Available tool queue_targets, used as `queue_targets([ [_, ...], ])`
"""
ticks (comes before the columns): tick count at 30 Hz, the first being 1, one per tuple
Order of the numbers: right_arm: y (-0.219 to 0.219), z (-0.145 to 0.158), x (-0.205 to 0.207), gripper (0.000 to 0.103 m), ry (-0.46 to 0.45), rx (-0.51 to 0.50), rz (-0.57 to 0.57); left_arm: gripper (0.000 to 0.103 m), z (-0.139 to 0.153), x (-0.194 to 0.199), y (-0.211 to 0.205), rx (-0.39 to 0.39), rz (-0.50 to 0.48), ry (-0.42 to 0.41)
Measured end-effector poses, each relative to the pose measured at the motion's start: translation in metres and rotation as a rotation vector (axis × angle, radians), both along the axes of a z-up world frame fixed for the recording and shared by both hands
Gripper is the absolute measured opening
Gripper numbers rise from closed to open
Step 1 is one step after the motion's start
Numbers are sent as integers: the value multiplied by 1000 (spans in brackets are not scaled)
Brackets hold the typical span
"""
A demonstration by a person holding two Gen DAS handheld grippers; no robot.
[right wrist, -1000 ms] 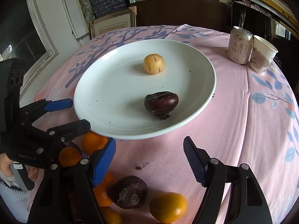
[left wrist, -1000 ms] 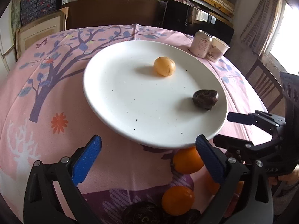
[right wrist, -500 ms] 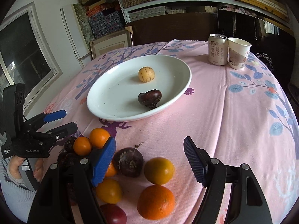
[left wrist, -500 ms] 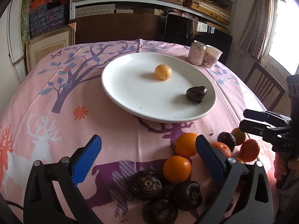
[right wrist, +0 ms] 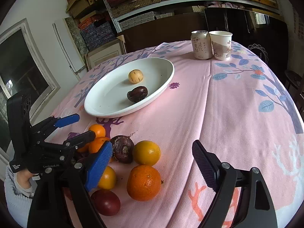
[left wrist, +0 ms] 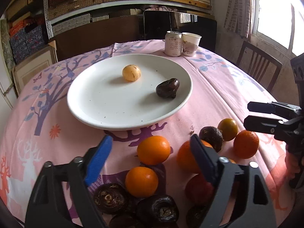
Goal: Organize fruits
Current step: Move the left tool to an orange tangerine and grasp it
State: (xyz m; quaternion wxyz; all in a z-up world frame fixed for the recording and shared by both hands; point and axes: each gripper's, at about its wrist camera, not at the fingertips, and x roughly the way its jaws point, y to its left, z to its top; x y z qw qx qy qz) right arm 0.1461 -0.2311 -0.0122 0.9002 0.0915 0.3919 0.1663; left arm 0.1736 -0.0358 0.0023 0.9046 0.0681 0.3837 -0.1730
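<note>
Loose heap of round orange citrus fruits [left wrist: 153, 149] and dark brown knobbly fruits [left wrist: 211, 138] on pink tree-print tablecloth [right wrist: 237, 117] covering the tabletop, near edge, just in front of wide white ceramic plate [left wrist: 98, 102]. On the plate: one pale yellow round fruit [left wrist: 131, 73] and one dark brown fruit [left wrist: 168, 88], apart from each other. Left gripper [left wrist: 150, 153] over the heap, jaws part open and just been closing, an orange fruit between them but not pressed. Right gripper [right wrist: 152, 161] beside the heap, jaws wide and just been opening, nothing gripped. Far side of tabletop: white drink can [right wrist: 201, 44] touching white paper cup [right wrist: 221, 45]. Shelves of woven boxes [left wrist: 76, 9] behind.
</note>
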Motion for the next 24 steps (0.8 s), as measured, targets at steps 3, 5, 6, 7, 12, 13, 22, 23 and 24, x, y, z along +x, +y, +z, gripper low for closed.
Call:
queue_targets([
  [3, -3, -1, 1, 89, 9, 8, -12, 55, -4, 8, 5, -29, -2, 36],
  [5, -4, -1, 1, 89, 11, 13, -13, 56, -5, 12, 11, -59, -18, 65],
  [6, -4, 0, 1, 89, 9, 13, -12, 56, -6, 13, 15, -57, -15, 77],
  [7, -4, 0, 0, 89, 7, 13, -11, 60, -8, 15, 18, -40, -6, 83],
  [12, -4, 0, 1, 89, 12, 9, -7, 62, -12, 10, 12, -10, -45, 88],
  [13, -4, 0, 1, 89, 15, 8, -7, 62, -12, 9, 7, 17, -46, 71],
  [22, -6, -2, 3, 89, 25, 8, -11, 54, -21, 2, -6, 48, -136, 143],
  [23, -5, -3, 4, 89, 27, 8, -9, 55, -22, 6, -6, 45, -131, 150],
  [24, -5, -3, 4, 89, 29, 8, -8, 55, -23, 9, -7, 41, -125, 152],
])
